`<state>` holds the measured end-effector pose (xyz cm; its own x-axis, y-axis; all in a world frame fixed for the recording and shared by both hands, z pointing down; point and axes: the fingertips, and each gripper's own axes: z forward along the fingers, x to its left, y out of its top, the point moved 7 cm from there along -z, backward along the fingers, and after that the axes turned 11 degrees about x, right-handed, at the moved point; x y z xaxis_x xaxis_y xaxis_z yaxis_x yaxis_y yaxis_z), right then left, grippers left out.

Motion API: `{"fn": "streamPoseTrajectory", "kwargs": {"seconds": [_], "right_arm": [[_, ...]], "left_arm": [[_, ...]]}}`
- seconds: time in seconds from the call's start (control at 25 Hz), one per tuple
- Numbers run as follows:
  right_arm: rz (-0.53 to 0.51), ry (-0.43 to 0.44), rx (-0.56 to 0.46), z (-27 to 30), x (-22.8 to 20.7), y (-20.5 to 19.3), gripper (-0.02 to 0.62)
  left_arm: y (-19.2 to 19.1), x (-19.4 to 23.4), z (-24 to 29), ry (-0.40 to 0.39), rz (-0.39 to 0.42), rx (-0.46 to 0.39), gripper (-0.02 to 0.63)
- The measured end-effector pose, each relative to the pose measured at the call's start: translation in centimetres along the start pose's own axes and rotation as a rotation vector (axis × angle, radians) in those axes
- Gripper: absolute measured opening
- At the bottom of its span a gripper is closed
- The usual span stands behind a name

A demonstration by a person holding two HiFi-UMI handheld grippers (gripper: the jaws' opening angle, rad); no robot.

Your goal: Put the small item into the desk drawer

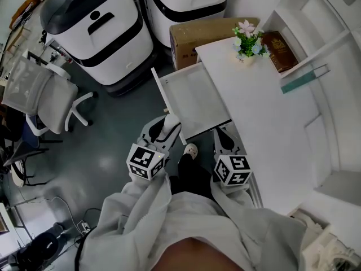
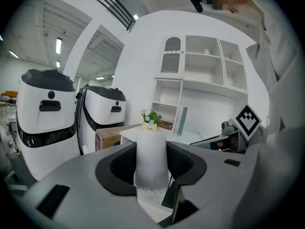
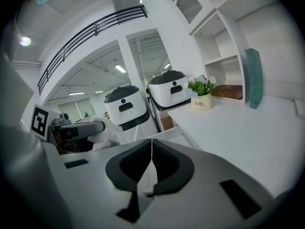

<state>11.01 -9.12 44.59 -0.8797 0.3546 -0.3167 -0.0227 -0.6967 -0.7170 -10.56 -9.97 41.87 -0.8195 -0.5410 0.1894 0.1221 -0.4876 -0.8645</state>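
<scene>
2 two-jaw grippers sit low in the head view, each carrying a cube of black-and-white square markers. The left gripper (image 2: 151,168) has its dark jaws partly apart and pressed on a small white fabric-like piece with a frayed lower edge (image 2: 151,149). The piece stands upright between the pads and fills the gap. The right gripper (image 3: 151,162) has its jaws closed together, pad against pad, with nothing between them.

From the head view, the held piece is at the near end of the front panel of the open white desk drawer (image 1: 194,97). Whether it is over the drawer's inside or just outside the panel cannot be told. The right gripper is to the right of it, at the near edge of the white desk top (image 1: 271,129), beside the drawer's near corner. The person's pale sleeves run back from both grippers, and a light shoe (image 1: 190,150) shows on the grey floor between them.

Farther along the desk stand a small white pot of green leaves and pale flowers (image 1: 248,43), a brown book (image 1: 280,49) lying next to it, and a narrow teal strip (image 1: 304,79). White shelving rises behind the desk. Past the drawer's far end sits a brown cardboard box (image 1: 208,35), with 2 large white-and-black machines (image 1: 96,27) beyond it. A white swivel office chair (image 1: 45,95) stands well apart at the left.
</scene>
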Motion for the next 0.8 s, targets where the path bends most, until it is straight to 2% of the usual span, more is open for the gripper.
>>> {"fn": "streamPoseTrajectory", "kwargs": {"seconds": [0.36,0.8], "right_arm": [[0.006,-0.013,-0.007,1.7,-1.7,1.7,0.034],[0.021,-0.018,-0.010,3.4,-3.2,1.7,0.032]], "left_arm": [[1.7,1.3,3.9,-0.041,0.029,-0.001,0.183],[2.4,1.7,7.3,-0.081,0.064,-0.006,0.183]]}}
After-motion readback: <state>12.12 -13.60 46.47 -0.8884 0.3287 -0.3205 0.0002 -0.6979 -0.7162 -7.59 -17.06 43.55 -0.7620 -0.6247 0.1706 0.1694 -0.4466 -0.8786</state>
